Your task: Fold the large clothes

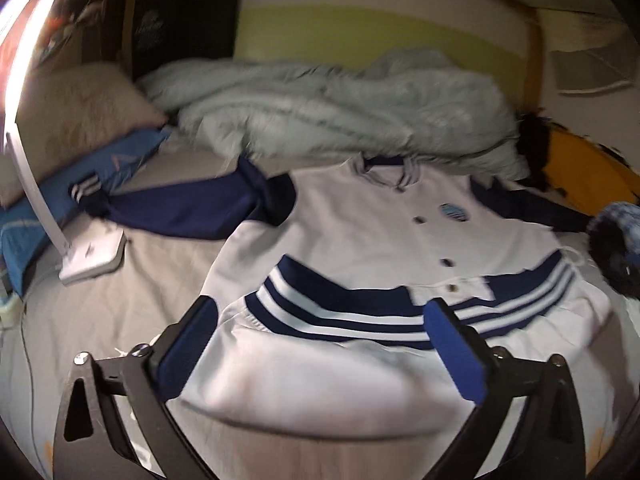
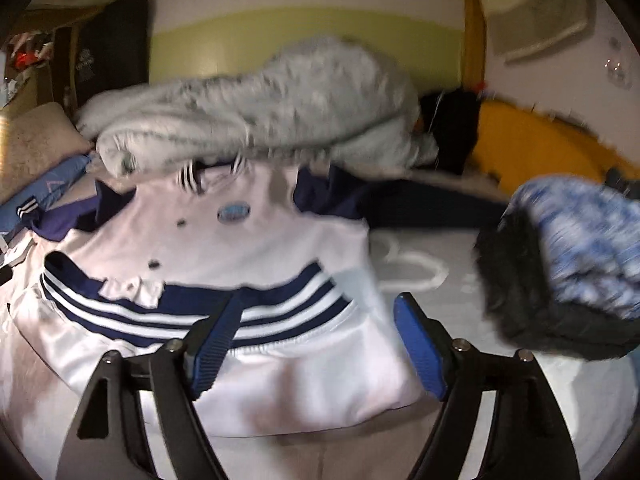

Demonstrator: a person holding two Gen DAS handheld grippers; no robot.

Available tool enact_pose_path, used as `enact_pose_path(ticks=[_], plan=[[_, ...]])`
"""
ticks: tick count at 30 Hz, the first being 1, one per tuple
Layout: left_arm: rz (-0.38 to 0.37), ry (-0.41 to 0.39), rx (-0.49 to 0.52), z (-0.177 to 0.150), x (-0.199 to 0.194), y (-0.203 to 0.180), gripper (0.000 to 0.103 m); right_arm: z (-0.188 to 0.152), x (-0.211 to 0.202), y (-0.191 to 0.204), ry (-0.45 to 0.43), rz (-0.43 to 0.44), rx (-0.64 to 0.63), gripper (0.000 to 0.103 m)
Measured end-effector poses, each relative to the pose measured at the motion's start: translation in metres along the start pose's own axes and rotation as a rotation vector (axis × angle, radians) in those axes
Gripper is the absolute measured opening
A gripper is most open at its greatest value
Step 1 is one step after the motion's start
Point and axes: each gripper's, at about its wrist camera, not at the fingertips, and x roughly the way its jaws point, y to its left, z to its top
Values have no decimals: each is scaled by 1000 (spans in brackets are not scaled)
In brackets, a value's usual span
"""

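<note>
A white jacket [image 1: 360, 232] with navy sleeves and navy-and-white striped hem lies front up on the grey bed sheet [image 1: 132, 288]. Its bottom part is folded up, so the striped hem [image 1: 360, 316] crosses the chest. One navy sleeve [image 1: 180, 208] stretches out to the left. My left gripper [image 1: 320, 312] is open and empty, just above the folded lower-left part. My right gripper [image 2: 316, 312] is open and empty over the jacket's [image 2: 224, 240] lower-right corner. The other navy sleeve [image 2: 420, 208] runs off to the right.
A fluffy pale blanket [image 1: 340, 112] is heaped behind the jacket. A white desk lamp [image 1: 92, 256] stands on the bed at the left, by pillows [image 1: 72, 120]. A blue-and-black furry item [image 2: 568, 264] lies at the right, with a yellow cushion [image 2: 532, 140] behind it.
</note>
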Motion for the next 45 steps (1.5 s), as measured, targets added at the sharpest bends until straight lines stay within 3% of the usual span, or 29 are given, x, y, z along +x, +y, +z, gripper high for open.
enact_pose_path(ticks=[5, 9, 14, 17, 20, 22, 24, 28, 32, 35, 40, 42, 44, 45], plan=[[-26, -51, 62, -16, -37, -19, 103, -7, -37, 3, -55, 54, 37, 98], [-32, -34, 101, -25, -38, -33, 103, -26, -37, 17, -18, 51, 3, 101], [-108, 85, 183, -40, -25, -58, 103, -44, -27, 38, 43, 16, -95, 102], [-127, 140, 260, -56, -18, -83, 103, -52, -22, 53, 83, 41, -168, 102], [-138, 232, 197, -66, 3, -86, 103, -61, -15, 64, 121, 74, -197, 102], [-92, 260, 190, -72, 18, -85, 103, -68, -4, 72, 166, 92, -228, 102], [-61, 278, 244, -78, 28, -86, 103, -78, 5, 83, 200, 91, -319, 102], [-85, 316, 301, -89, 35, -91, 103, -93, 13, 96, 201, 29, -451, 102], [-22, 298, 366, -94, 42, -102, 103, -94, 30, 95, 202, -42, -449, 102], [6, 288, 316, -90, 52, -94, 103, -90, 41, 88, 176, -113, -430, 102], [185, 228, 260, -82, 71, -64, 103, -83, 52, 74, 139, -223, -385, 102], [200, 221, 223, -78, 74, -54, 101, -80, 57, 64, 138, -266, -354, 93], [232, 197, 238, -77, 74, -50, 89, -76, 62, 54, 148, -303, -318, 71], [262, 180, 257, -75, 75, -49, 85, -75, 64, 48, 153, -319, -295, 65]])
